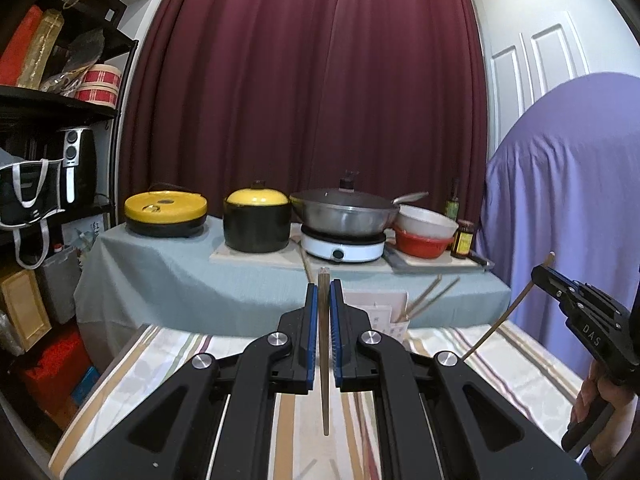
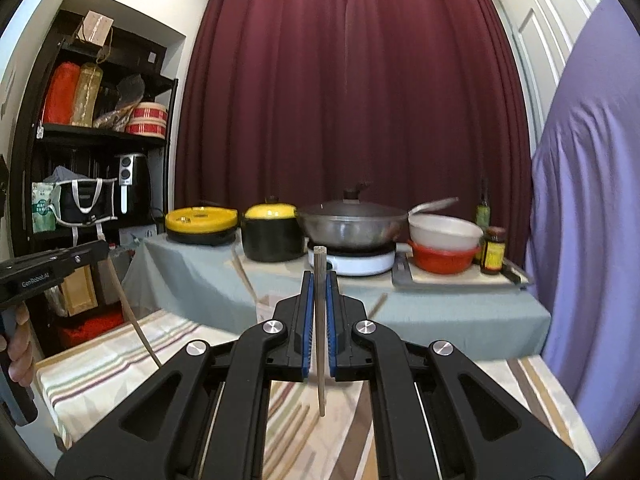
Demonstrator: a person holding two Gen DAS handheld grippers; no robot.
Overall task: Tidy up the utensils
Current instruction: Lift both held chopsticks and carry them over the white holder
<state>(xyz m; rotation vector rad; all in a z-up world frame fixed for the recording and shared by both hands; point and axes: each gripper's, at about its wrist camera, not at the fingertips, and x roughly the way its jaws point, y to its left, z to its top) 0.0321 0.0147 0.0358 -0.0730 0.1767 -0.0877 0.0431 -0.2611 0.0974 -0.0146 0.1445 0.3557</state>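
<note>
**Each gripper clamps one chopstick above the striped cloth**

Nearest the left wrist camera, the left gripper (image 1: 324, 292) has its blue-padded jaws drawn in tight on a single wooden chopstick (image 1: 323, 360), which hangs nearly upright between the pads, thin tip down, square top just above the fingertips. The right gripper (image 2: 319, 280) is likewise pinched closed on its own chopstick (image 2: 320, 340), also upright and tip down. In the left view the right gripper shows at the right edge, held by a hand (image 1: 592, 396), its chopstick slanting.

Below both lies a striped tablecloth (image 2: 100, 364). Several loose chopsticks (image 2: 294, 428) lie flat on it under the right gripper, side by side.

Just beyond, at the far edge of the striped cloth, a pale paper holder (image 1: 380, 314) stands with a few chopsticks (image 1: 430, 294) leaning out of it to the right.

Behind it a table under a grey-green cloth (image 1: 180, 276) carries a flat yellow-lidded pan (image 1: 165, 210), a black pot with a yellow lid (image 1: 257, 220), a lidded wok (image 1: 344, 212) on a white hob (image 1: 342, 246), stacked white and red bowls (image 1: 426, 230) and sauce bottles (image 1: 464, 238). A dark red curtain (image 1: 312, 80) hangs at the back, black shelving (image 1: 52, 100) stands left, and a purple drape (image 1: 568, 200) right.
</note>
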